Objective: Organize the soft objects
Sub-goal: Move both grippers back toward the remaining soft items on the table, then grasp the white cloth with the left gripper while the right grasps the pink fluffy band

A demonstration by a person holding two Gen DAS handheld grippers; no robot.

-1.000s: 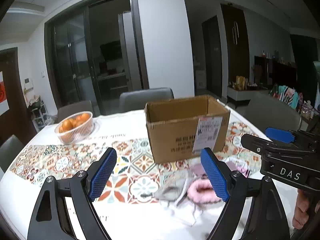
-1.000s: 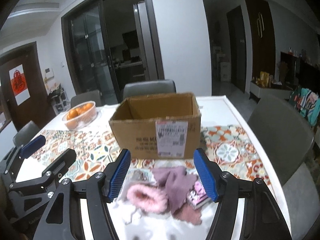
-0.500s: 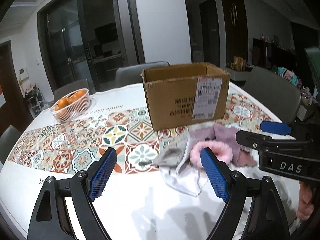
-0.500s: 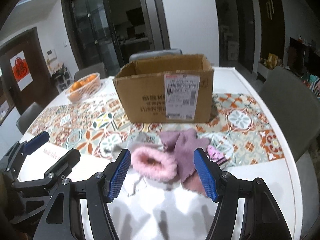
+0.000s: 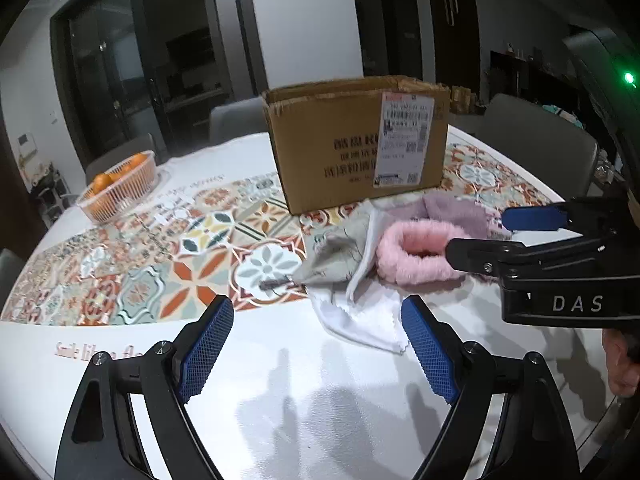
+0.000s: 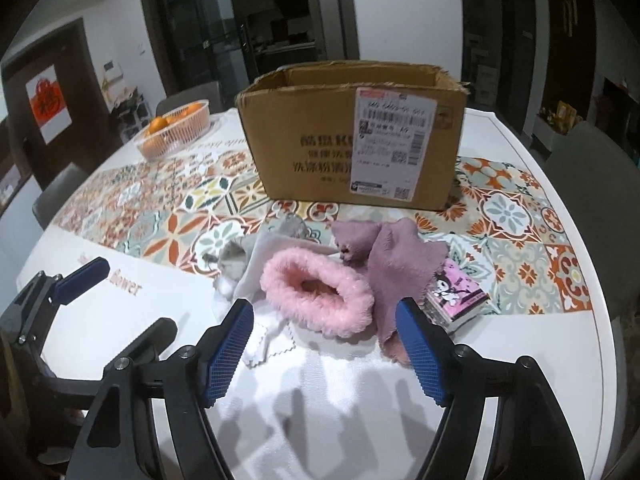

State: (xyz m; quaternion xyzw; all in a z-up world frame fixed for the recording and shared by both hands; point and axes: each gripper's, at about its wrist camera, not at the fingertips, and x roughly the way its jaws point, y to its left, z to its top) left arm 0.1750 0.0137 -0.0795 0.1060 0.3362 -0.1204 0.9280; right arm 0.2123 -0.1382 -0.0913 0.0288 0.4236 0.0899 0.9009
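Open brown cardboard box (image 6: pixel 352 136) with a white shipping label, upright on the patterned tile-print table runner (image 6: pixel 192 216) of a white round table (image 5: pixel 280 380). Directly in front of the box, a heap of soft things: fluffy pink fur slipper (image 6: pixel 316 292) nearest the camera, mauve fleece cloth (image 6: pixel 396 256) draped to its right and touching it, grey knitted piece (image 5: pixel 336 256) to its left, white cloth (image 5: pixel 360 312) spread beneath and spilling onto bare tabletop. Just right of the mauve cloth, a pink cartoon-printed tissue pack (image 6: pixel 456 292), partly tucked under the fleece. Far left of the box, a clear plastic basket of oranges (image 5: pixel 120 192), well apart from the heap.

Left gripper (image 5: pixel 316 356), black with blue pads, jaws standing wide with nothing between them, hanging above bare tabletop short of the white cloth. Right gripper (image 6: pixel 324 348), same build, jaws opening, nothing pressed between the pads, slipper just beyond the tips.
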